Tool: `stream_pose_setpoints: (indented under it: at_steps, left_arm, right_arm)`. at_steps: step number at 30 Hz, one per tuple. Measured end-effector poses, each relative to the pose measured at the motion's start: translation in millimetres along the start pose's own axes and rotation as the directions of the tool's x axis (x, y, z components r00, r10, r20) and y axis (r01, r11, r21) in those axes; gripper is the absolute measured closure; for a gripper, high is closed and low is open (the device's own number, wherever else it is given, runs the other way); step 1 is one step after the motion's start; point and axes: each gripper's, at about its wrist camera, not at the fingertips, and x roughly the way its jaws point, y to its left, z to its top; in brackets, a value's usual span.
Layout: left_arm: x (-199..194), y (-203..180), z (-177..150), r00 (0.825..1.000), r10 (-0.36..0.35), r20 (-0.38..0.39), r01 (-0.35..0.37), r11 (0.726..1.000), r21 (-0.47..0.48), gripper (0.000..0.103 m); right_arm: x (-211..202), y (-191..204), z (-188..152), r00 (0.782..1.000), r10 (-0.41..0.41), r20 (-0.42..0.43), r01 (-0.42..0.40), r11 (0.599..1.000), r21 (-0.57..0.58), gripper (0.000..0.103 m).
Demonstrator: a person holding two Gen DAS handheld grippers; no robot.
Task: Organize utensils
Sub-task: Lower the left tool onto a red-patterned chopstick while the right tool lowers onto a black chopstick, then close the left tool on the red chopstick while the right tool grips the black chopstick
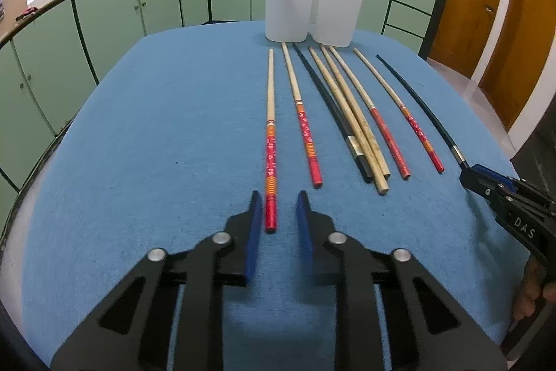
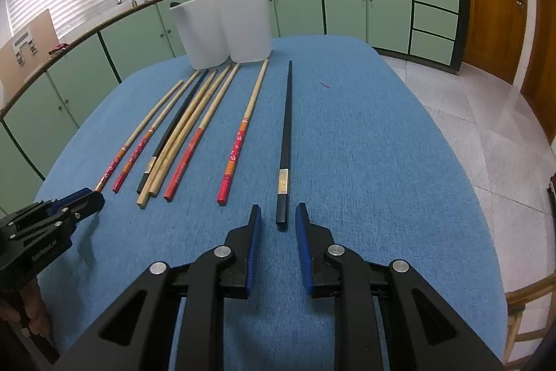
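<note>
Well, from the left wrist view, the left gripper hangs low over the near part of the blue tablecloth. Its blue fingers are released, and the red end of the flowered chopstick lies between them, with a clear gap on each side. To the right of it lie more chopsticks, side by side and pointing away: another red-ended one, a dark one partly under two plain bamboo sticks, and then two more with red ends. At the far edge stands the white utensil holder, which has two joined compartments, just beyond the thin tips. At the far right, the right gripper sits at the near end of the black chopstick.

From the right wrist view, the right gripper's fingers are also released. The square near end of the black chopstick lies between them on the cloth, and neither pad touches it. This chopstick lies apart from the others, on their right. At the left edge the left gripper is at the end of the leftmost chopstick. From this side I cannot tell its grip.
</note>
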Motion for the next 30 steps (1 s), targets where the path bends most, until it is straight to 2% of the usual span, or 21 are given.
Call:
stream_pose_setpoints:
  at_steps: [6, 9, 12, 21, 30]
  left_arm:
    - [1, -5, -1, 1.000, 0.022, 0.004, -0.022, 1.000, 0.008, 0.093]
    - [1, -6, -1, 1.000, 0.025, 0.008, -0.025, 1.000, 0.010, 0.097]
    - [1, -4, -1, 1.000, 0.022, 0.007, -0.022, 1.000, 0.003, 0.097]
    - [-7, -4, 4, 0.999, 0.042, 0.010, -0.042, 0.999, 0.001, 0.098]
    - [-43, -5, 26, 0.991, 0.106, 0.077, -0.111, 0.992, 0.065, 0.098]
  right_arm:
    - [2, 2, 1, 1.000, -0.017, -0.002, 0.017, 1.000, -0.011, 0.083]
    - [3, 4, 2, 0.999, -0.039, -0.002, 0.039, 0.999, -0.014, 0.087]
    - [3, 1, 2, 0.999, -0.049, -0.003, 0.049, 0.999, 0.000, 0.096]
    - [-2, -5, 3, 1.000, -0.022, 0.006, 0.022, 0.999, 0.025, 0.097]
    - [-38, -10, 19, 0.998, -0.004, 0.062, 0.004, 1.000, 0.011, 0.097]
